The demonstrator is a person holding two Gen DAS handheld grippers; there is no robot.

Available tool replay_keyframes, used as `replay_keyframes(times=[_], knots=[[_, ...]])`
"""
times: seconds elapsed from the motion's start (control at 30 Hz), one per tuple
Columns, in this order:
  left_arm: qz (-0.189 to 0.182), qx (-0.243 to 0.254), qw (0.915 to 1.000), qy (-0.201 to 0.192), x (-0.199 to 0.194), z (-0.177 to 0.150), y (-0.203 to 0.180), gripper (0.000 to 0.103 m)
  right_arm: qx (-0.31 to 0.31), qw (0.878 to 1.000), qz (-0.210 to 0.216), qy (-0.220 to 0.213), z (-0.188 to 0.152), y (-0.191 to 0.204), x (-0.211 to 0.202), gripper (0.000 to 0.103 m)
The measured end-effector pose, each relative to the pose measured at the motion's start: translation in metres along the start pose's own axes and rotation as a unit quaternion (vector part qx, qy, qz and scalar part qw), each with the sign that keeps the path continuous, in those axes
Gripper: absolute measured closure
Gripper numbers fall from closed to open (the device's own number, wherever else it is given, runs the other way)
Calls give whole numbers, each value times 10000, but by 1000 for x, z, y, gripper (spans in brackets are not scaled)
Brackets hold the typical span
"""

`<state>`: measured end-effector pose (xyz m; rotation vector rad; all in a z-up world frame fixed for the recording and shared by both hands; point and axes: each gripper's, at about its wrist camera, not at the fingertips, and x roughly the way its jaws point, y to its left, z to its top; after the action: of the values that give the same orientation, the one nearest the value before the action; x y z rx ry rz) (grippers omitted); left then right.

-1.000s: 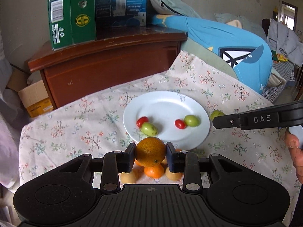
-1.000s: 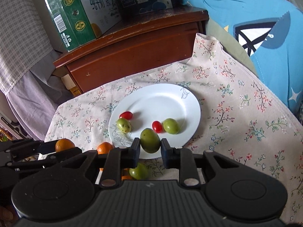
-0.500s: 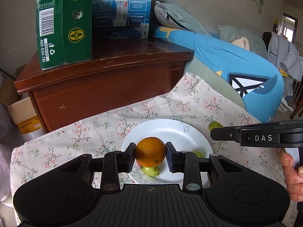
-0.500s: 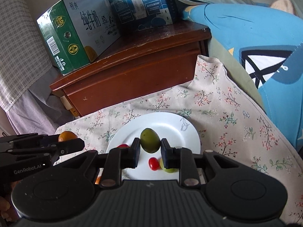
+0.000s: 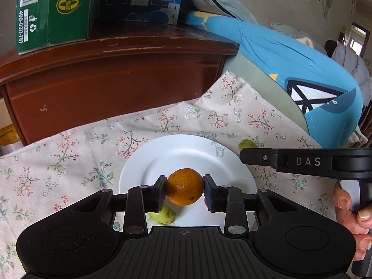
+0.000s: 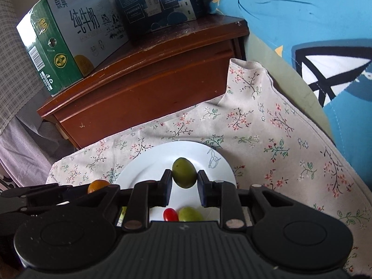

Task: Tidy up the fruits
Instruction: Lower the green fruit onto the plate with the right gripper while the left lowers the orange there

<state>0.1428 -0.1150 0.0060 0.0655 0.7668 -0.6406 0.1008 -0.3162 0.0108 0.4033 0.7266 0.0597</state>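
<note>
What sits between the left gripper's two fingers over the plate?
In the left wrist view, an orange is clamped in the left gripper, pads pressing both its sides, with the white plate behind it.

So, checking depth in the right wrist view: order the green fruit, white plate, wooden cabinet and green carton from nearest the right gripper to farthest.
1. Green fruit, clamped in the right gripper.
2. White plate, just beneath.
3. Wooden cabinet, beyond the cloth.
4. Green carton, on top, far left.

plate (image 6: 144, 169) on tablecloth (image 6: 267, 139), cabinet (image 6: 151, 79) behind, boxes (image 6: 69, 46) on top
</note>
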Motion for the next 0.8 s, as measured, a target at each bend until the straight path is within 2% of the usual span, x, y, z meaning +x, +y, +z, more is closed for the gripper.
replay_keyframes(times=[0.4,0.67,0.8], knots=[[-87,96,9995,290,23,-14,-6,72,194,9994,-33,294,-8,-3,25,80],[-22,162,9996,218,21,-15,-12,69,245,9990,-70,356,-11,-3,33,76],[150,169,9997,66,11,-12,-15,37,234,9994,-76,260,-9,-2,29,75]])
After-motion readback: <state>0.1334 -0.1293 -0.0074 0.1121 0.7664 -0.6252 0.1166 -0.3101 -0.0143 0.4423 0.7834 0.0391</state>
